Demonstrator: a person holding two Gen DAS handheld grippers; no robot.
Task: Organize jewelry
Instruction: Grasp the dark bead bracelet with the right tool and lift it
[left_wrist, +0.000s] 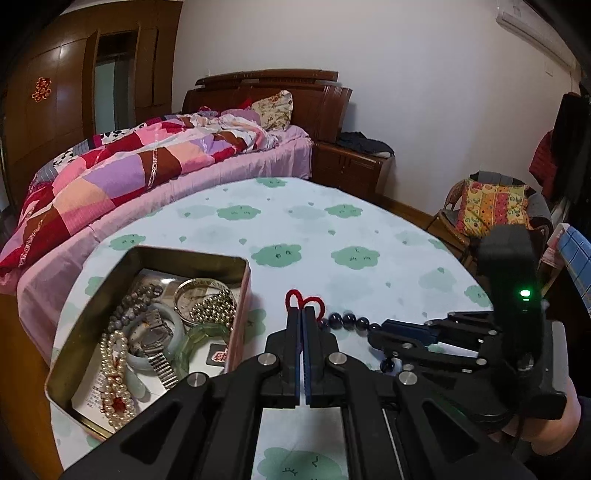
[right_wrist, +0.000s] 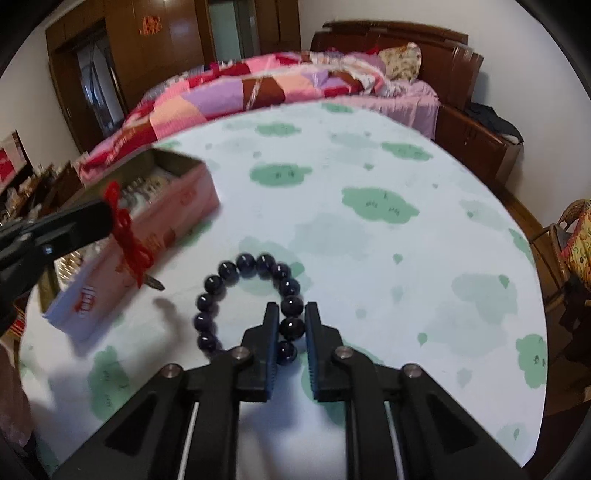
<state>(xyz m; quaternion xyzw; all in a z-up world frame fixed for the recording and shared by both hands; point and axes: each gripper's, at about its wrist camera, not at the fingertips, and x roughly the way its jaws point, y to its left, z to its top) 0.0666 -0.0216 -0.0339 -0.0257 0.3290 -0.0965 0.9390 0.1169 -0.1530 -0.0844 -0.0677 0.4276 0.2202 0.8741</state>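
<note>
My left gripper (left_wrist: 302, 309) is shut on a red cord (left_wrist: 304, 300) just right of the open tin (left_wrist: 243, 275). In the right wrist view the cord (right_wrist: 127, 236) hangs from the left gripper (right_wrist: 105, 218) with a small dark pendant (right_wrist: 154, 283) at its end, beside the tin's pink wall (right_wrist: 177, 206). My right gripper (right_wrist: 291, 308) is shut on a dark bead bracelet (right_wrist: 243, 263) held just above the cloth. In the left wrist view the bracelet (left_wrist: 347, 321) runs into the right gripper (left_wrist: 375, 334). The tin holds a pearl strand (left_wrist: 114, 369), a watch (left_wrist: 155, 343), bangles and bead chains.
The round table has a white cloth with green cloud prints (left_wrist: 332, 229). A bed with a patchwork quilt (left_wrist: 129, 162) stands behind it. A chair with a yellow cushion (left_wrist: 491, 206) stands at the right. A brown wardrobe (left_wrist: 55, 96) fills the far left.
</note>
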